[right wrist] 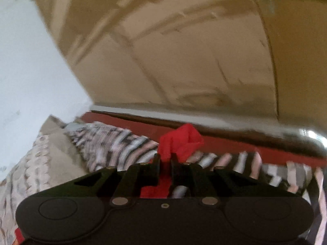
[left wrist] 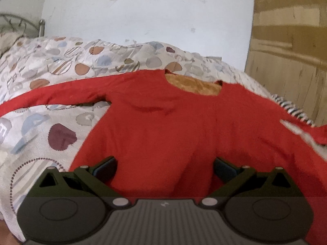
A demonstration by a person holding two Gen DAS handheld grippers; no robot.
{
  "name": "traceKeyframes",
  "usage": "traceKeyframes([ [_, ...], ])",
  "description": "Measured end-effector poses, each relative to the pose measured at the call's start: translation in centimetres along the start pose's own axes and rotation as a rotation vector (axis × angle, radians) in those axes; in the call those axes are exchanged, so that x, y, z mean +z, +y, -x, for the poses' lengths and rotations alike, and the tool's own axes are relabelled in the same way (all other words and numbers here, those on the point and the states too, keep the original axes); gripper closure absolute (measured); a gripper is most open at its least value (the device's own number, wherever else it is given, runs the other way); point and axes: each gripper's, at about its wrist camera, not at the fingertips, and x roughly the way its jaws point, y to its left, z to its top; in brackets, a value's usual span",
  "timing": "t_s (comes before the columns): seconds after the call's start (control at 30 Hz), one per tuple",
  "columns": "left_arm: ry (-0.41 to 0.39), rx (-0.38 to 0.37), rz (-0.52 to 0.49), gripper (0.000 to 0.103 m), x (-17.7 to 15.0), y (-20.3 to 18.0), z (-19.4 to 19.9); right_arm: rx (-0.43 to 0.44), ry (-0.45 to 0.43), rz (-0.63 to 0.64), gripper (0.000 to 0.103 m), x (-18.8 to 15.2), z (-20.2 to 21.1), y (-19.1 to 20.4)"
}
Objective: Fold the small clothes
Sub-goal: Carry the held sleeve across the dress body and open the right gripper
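Note:
A small red long-sleeved garment (left wrist: 163, 126) with a tan fleecy lining at its neck (left wrist: 194, 85) lies spread on a patterned quilt (left wrist: 51, 65). One sleeve (left wrist: 51, 94) stretches out to the left. My left gripper (left wrist: 165, 168) hovers over the garment's lower part, its jaws wide apart with only flat red cloth beneath them. In the right wrist view my right gripper (right wrist: 165, 159) is shut on a bunched piece of the red cloth (right wrist: 181, 140), which sticks up beyond the fingertips, lifted above a striped blanket (right wrist: 114, 143).
The bed runs along a white wall (left wrist: 143, 16) and a tan wooden panel (right wrist: 184, 57). A metal bed frame (left wrist: 41, 26) shows at the far left. A striped blanket edge (left wrist: 294, 110) lies beside the garment's right side.

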Motion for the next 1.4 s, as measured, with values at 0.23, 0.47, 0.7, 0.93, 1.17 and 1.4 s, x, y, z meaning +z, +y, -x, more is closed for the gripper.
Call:
traceKeyframes([
  [0.23,-0.040,0.053,0.083,0.000,2.7,2.1,2.8,0.196,-0.090,0.232,0.094,1.1,6.8,8.9],
  [0.47,-0.064,0.094,0.136,0.000,4.8,5.2,5.7,0.486,-0.116,0.431,0.094,-1.5,14.5,19.5],
  [0.7,-0.138,0.138,0.238,0.000,5.7,9.3,8.3,0.753,-0.039,0.597,0.094,-7.8,20.4,26.7],
  [0.93,-0.161,0.209,0.286,0.000,5.7,12.6,9.1,0.914,0.024,0.913,0.094,-18.4,24.6,29.9],
  [1.17,-0.120,0.250,0.306,0.000,4.6,14.0,8.1,0.966,0.008,1.309,0.094,-29.9,26.3,27.1],
  [1.4,-0.104,0.224,0.311,0.000,4.1,13.2,7.0,1.030,0.012,1.459,0.080,-33.3,27.4,24.3],
])
